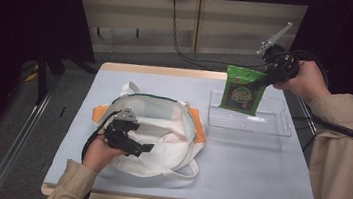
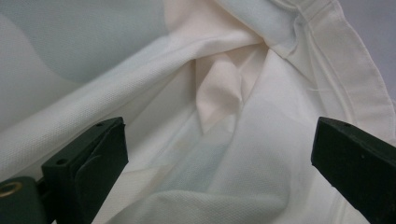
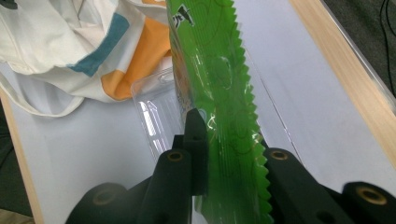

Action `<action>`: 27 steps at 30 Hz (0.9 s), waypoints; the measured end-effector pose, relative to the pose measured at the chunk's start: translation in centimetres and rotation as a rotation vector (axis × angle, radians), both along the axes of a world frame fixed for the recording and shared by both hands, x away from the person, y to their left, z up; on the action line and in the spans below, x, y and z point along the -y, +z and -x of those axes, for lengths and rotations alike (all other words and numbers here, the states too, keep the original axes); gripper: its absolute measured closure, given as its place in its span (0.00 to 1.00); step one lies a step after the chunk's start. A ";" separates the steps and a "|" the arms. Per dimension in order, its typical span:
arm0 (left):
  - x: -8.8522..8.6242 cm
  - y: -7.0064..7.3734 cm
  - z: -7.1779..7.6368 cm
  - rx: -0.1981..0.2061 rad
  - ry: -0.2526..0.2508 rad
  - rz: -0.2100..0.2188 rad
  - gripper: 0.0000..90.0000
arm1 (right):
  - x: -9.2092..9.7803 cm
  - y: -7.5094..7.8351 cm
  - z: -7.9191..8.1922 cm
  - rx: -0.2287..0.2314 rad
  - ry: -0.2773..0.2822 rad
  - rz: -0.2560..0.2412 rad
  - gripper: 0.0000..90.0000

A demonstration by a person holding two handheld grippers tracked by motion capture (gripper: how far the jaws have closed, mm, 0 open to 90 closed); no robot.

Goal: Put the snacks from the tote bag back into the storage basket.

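Pale panelled wall point(image 1: 224, 19) behind table point(image 1: 256, 179); grey floor point(image 1: 71, 97).

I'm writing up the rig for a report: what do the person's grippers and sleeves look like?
Both grippers are black. The left gripper has blocky jaws, a grey three-cornered plate on top and a black cable looping beside it. The right gripper carries a pale grey plate sticking up and a thick black cable running along the arm. Brass-coloured rivets mark the jaws. The sleeves are beige.
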State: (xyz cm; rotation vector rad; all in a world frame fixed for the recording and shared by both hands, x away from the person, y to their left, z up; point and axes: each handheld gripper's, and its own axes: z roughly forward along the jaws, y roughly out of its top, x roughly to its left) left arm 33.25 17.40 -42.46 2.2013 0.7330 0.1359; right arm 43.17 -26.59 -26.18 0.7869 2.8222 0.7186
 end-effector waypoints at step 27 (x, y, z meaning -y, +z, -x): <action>0.0 -0.1 0.0 0.003 -0.001 0.003 0.04 | -1.8 -3.9 0.9 -0.027 0.053 0.000 0.87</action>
